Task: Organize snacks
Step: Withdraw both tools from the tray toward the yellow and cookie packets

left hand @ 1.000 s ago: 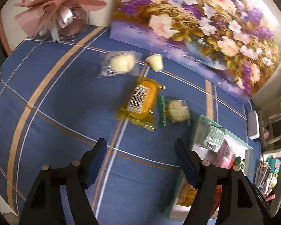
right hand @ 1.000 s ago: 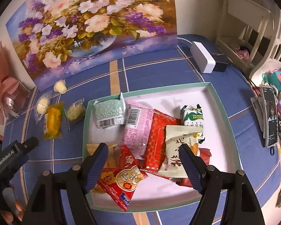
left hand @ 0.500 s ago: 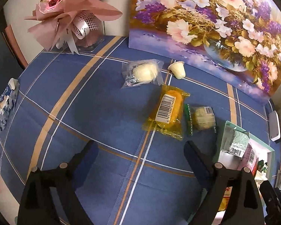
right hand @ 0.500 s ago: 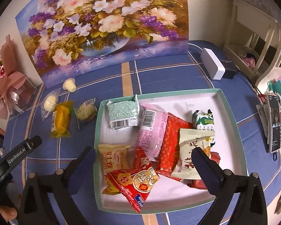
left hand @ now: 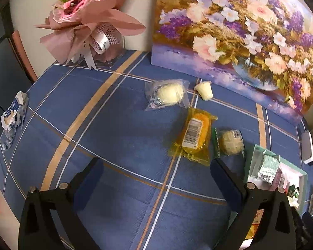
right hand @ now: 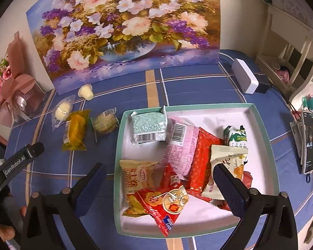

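While left gripper [left hand: 156, 179] jaws are opening, right gripper [right hand: 158, 187] gaping, both empty: slippery yellow packet [left hand: 195, 136] beside tray [right hand: 119, 145] risking sliding away.

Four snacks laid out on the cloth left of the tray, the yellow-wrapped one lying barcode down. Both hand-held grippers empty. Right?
Not quite: the yellow-wrapped snack lies barcode up, as the left wrist view shows. The rest holds: four snacks on the cloth left of the tray, nothing in the left hand-held gripper or the right hand-held gripper.
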Demonstrator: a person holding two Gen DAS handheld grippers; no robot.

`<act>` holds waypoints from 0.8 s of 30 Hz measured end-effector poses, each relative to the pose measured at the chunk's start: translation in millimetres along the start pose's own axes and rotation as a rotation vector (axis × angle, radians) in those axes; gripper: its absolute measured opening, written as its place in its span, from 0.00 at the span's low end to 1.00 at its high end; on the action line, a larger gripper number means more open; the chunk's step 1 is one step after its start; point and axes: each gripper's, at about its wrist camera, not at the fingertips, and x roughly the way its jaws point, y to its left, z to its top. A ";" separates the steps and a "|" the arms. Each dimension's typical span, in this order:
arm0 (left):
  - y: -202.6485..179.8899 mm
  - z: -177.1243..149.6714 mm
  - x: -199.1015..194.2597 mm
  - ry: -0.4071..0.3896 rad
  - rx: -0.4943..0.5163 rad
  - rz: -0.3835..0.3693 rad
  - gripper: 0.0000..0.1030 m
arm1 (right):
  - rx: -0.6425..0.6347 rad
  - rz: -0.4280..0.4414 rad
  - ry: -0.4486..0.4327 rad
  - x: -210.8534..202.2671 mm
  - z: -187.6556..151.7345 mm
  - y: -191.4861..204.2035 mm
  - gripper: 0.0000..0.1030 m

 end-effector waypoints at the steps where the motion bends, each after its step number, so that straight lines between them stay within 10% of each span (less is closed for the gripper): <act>1: 0.9 0.6 -0.5 -0.006 -0.005 -0.001 0.99 | -0.005 0.002 -0.005 -0.2 -0.3 2.3 1.00; 24: 47.7 34.8 7.1 -0.047 -0.065 -0.083 0.99 | -0.103 0.126 -0.052 15.4 6.9 70.8 1.00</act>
